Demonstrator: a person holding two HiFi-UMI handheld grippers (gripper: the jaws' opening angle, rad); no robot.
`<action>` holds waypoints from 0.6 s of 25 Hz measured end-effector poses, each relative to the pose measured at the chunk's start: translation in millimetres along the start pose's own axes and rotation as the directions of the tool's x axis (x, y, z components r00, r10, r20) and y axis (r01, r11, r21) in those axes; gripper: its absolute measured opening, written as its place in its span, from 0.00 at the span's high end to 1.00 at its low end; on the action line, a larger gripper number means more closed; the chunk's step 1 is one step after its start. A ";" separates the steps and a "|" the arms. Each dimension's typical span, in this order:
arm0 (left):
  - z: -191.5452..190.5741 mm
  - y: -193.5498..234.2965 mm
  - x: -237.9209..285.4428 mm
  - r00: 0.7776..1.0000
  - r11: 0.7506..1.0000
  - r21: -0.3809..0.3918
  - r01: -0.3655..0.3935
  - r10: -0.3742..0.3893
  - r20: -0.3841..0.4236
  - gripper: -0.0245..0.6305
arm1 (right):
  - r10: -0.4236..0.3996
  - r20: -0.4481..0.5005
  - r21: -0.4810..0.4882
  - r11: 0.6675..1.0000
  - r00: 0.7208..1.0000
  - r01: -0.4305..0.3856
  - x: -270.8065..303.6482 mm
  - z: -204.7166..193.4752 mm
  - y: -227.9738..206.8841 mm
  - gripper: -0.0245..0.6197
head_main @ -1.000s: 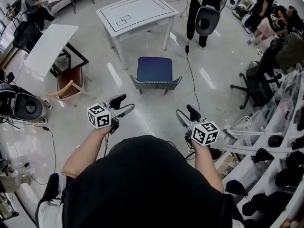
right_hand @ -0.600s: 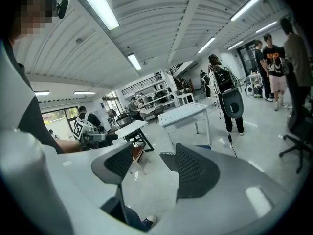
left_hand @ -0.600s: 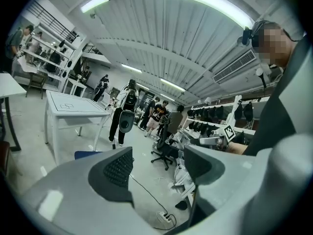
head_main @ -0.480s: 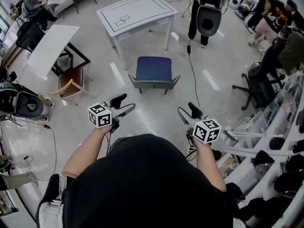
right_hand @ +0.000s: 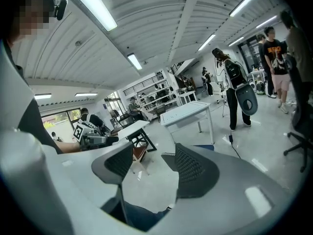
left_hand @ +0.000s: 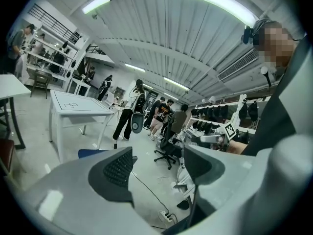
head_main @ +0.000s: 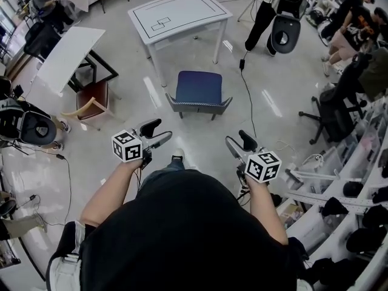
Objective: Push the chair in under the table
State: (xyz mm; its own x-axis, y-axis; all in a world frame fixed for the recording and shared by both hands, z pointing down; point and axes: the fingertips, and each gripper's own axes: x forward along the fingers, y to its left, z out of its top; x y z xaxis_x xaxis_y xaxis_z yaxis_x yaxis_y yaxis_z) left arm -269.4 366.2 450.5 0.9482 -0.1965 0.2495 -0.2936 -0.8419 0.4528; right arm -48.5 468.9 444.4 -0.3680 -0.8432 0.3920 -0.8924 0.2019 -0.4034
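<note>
Facing seemingly padded blue chair [head_main: 197, 88], rectangular white table [head_main: 182, 6]

Blue chair [head_main: 198, 90]; white table [head_main: 179, 12], black outlines.

Chair [left_hand: 90, 152] — mostly behind left tongs [left_hand: 159, 166]

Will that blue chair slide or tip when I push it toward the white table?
The blue chair probably slides easily: the floor looks glossy. It seems light, being small and slim. Pushing high on the backrest might tip it.
</note>
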 end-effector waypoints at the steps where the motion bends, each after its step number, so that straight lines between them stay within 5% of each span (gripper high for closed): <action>1: -1.7 1.6 1.4 1.000 1.000 -0.004 0.003 -0.003 -0.006 0.28 | -0.002 0.000 0.000 1.000 1.000 0.002 1.0 0.8 -0.9 0.50; 15: 8.1 31.1 38.5 0.996 0.997 -0.021 0.076 -0.077 -0.044 0.28 | -0.027 0.007 0.079 0.997 1.000 0.026 28.3 7.3 -19.7 0.50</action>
State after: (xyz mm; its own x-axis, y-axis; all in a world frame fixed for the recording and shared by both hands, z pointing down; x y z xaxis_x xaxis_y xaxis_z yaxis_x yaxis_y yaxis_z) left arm -241.1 328.4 467.3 0.9617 -0.1090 0.2517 -0.2234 -0.8436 0.4883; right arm -39.5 437.4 457.4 -0.3425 -0.8515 0.3970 -0.8782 0.1400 -0.4573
